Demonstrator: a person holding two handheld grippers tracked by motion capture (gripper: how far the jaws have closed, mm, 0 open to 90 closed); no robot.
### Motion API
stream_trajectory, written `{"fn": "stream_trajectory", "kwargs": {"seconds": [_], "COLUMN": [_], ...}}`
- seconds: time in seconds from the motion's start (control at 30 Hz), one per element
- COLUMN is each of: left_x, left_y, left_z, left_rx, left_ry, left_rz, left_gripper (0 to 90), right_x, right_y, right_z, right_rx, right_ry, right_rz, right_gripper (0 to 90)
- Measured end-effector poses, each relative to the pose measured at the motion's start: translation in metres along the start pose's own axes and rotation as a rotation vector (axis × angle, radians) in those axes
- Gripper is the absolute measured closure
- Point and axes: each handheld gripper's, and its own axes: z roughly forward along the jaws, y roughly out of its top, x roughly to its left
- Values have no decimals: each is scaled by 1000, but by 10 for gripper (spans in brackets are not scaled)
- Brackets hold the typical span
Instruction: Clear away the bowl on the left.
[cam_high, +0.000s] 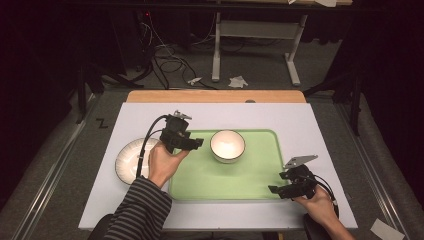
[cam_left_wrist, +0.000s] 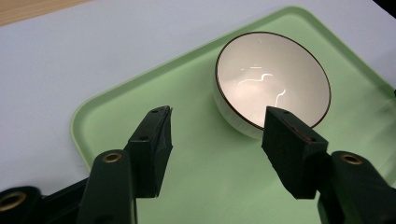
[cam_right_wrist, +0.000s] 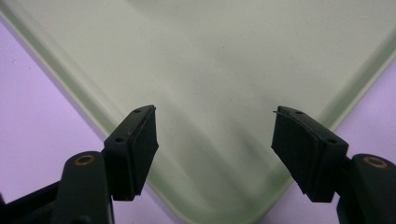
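A white bowl with a dark rim (cam_high: 227, 145) stands empty on the back middle of a pale green tray (cam_high: 240, 177). My left gripper (cam_high: 198, 143) hovers over the tray's left end, just left of the bowl, open with nothing between its jaws. In the left gripper view the bowl (cam_left_wrist: 273, 79) lies just beyond the open gripper (cam_left_wrist: 224, 122), with the tray (cam_left_wrist: 187, 172) beneath. My right gripper (cam_high: 275, 190) sits at the tray's front right corner, open and empty. The right gripper view has that gripper (cam_right_wrist: 215, 122) spread over the tray's corner (cam_right_wrist: 219, 93).
A white plate with a dark rim (cam_high: 131, 160) rests on the white table cover (cam_high: 295, 120) left of the tray, partly behind the left hand. A wooden table edge (cam_high: 215, 96) runs along the back. Beyond it are floor cables and a white frame.
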Motion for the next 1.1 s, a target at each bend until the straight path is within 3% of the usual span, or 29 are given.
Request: {"fn": "stream_trajectory", "kwargs": {"seconds": [0.6, 0.67, 0.9, 1.1], "left_x": [9, 10, 12, 8], "left_y": [-17, -19, -29, -33], "left_z": [-31, -35, -51, -59], "left_rx": [-23, -24, -59, -67], "left_ry": [34, 33, 31, 30], "left_rz": [-42, -46, -59, -46], "left_gripper": [429, 427, 426, 429], "right_x": [-1, -1, -1, -2], "right_y": [0, 0, 0, 0], "right_z": [1, 1, 1, 1], "right_rx": [-1, 4, 5, 1], "right_ry": [8, 7, 4, 7], "right_rz": [-4, 13, 12, 12], "right_gripper": [324, 324, 323, 321]}}
